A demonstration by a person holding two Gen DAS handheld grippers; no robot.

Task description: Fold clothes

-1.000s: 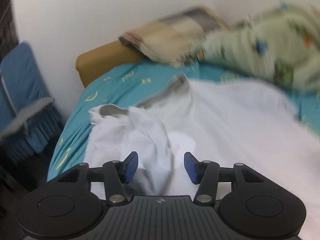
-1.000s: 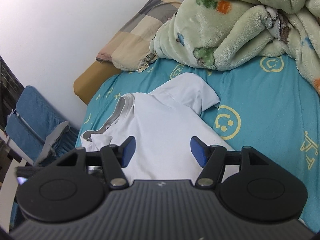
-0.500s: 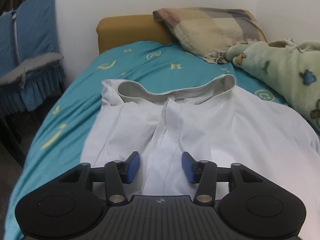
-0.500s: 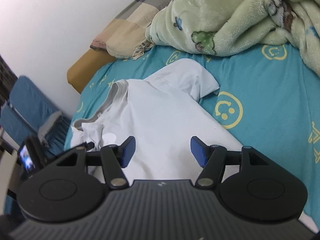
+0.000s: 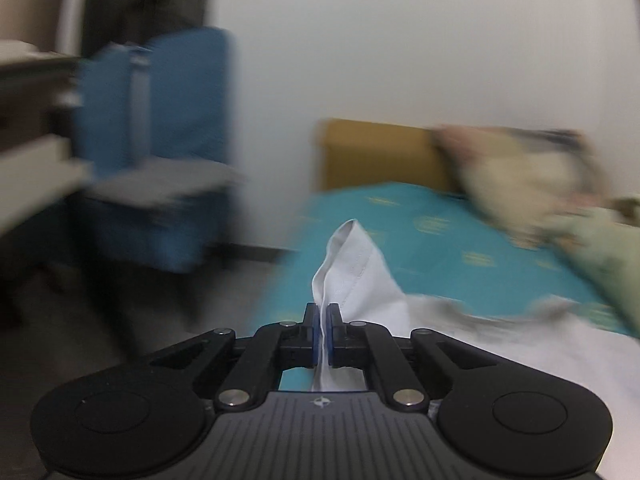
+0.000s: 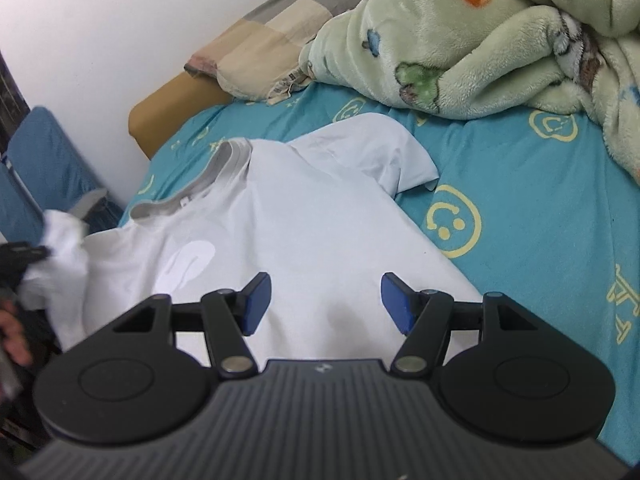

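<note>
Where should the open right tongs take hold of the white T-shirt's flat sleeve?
Probably the hem corner of the right sleeve of the white T-shirt, coming from the smiley-print sheet side: that edge lies free, sticking outward, and the right tongs are open.

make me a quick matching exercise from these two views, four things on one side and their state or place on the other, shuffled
Things:
1. left gripper
2. right gripper
3. pale green fleece blanket
4. checked beige pillow

States or places:
A. open, above the white cotton T-shirt
B. heaped on the teal smiley-print bedsheet
C. shut on a sleeve of the T-shirt
D. at the head of the bed, next to the wall

Pairs: 1-C, 2-A, 3-B, 4-D
</note>
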